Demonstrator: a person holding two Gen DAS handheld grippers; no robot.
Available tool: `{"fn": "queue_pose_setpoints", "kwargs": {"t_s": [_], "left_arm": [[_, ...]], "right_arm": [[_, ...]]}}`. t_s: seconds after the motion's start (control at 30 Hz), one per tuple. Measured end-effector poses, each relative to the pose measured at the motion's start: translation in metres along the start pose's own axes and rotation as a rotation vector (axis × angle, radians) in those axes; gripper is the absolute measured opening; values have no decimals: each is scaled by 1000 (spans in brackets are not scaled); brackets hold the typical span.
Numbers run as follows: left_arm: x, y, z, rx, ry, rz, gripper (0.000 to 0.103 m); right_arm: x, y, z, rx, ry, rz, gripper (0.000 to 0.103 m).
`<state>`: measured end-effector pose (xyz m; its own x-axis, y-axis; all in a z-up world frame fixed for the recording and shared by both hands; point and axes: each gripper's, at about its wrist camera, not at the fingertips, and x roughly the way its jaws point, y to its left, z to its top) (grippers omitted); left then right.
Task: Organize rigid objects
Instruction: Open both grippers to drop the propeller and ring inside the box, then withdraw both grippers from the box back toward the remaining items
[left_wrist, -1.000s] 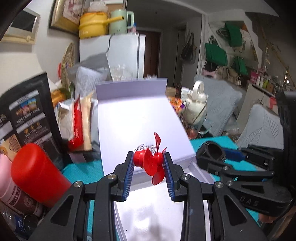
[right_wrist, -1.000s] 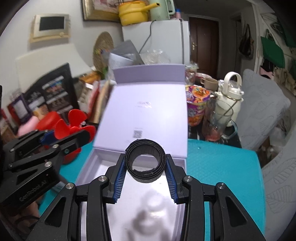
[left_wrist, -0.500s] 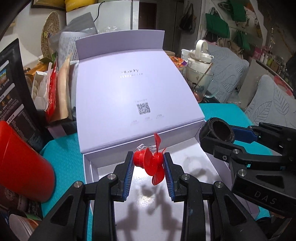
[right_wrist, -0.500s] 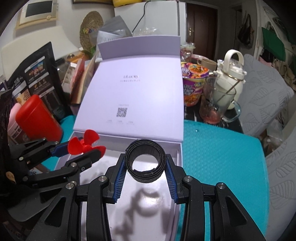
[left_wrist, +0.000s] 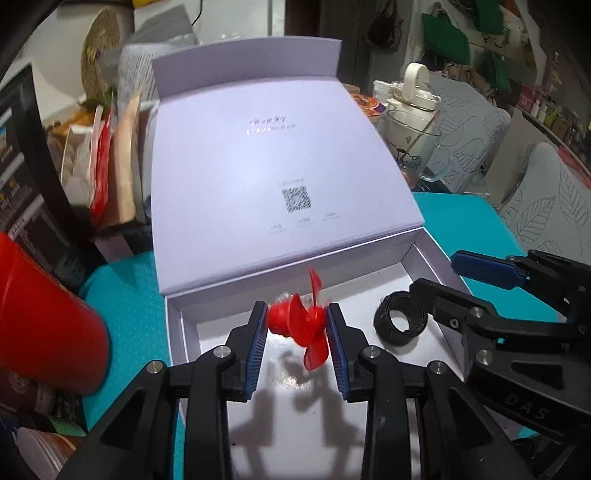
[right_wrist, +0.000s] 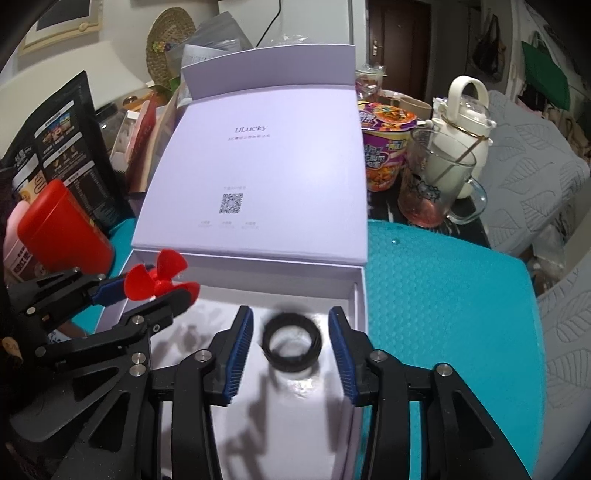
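Progress looks about halfway, judging by how things lie: the right gripper (right_wrist: 290, 352) has just been opening, its blue ribbed pads standing clear on both sides of the black ring (right_wrist: 291, 345), which sits loose between them on the glossy white floor of the box (right_wrist: 360, 295), so that piece seems delivered. Just beside it, the left gripper (left_wrist: 297, 334) is clamped on the red propeller (left_wrist: 303, 326), holding it over the box floor, near the rear wall; releasing it is what remains, as far as I can tell. The ring is a matte, ridged band, stiff and round; the propeller is smooth hard plastic with thin curved blades on a stubby hub. Beyond them the box's pale lilac lid (left_wrist: 266, 155) lies folded back, flat card with a printed code. Underneath, the bench (right_wrist: 443, 280) wears a dimpled teal mat, and a glass mug (right_wrist: 436, 184) stands further off.
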<state>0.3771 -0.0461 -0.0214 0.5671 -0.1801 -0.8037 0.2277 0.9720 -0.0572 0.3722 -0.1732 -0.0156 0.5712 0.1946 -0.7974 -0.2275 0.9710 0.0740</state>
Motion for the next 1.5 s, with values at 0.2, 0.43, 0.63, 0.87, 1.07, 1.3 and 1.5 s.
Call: {"fn": "queue_pose_setpoints", "kwargs": {"t_s": [0.2,0.43,0.63,0.87,1.07,1.3,1.5], "left_arm": [[-1,4,0,-26,11,18,33],[-17,4,2,-20,-24,18,39],[-33,5,3,-27,-48,11,39],[-58,7,7,-53,-99,20,39],[-81,2,6,-36,-126,30,39],[-119,-5,2,-29,-184,33,39],[-153,-12,-7,-17,-240,30,39]], "right_arm": [[-10,-1,1,0,-22,-3,49],[-20,3,1,-12,-47,2,49],[-38,5,0,-6,-87,6,49],[-60,9,0,-8,-131,13,49],[-81,15,-4,-22,-151,4,49],[-118,22,-10,-35,-207,-6,49],[-148,32,-18,-56,-248,-15,49]]}}
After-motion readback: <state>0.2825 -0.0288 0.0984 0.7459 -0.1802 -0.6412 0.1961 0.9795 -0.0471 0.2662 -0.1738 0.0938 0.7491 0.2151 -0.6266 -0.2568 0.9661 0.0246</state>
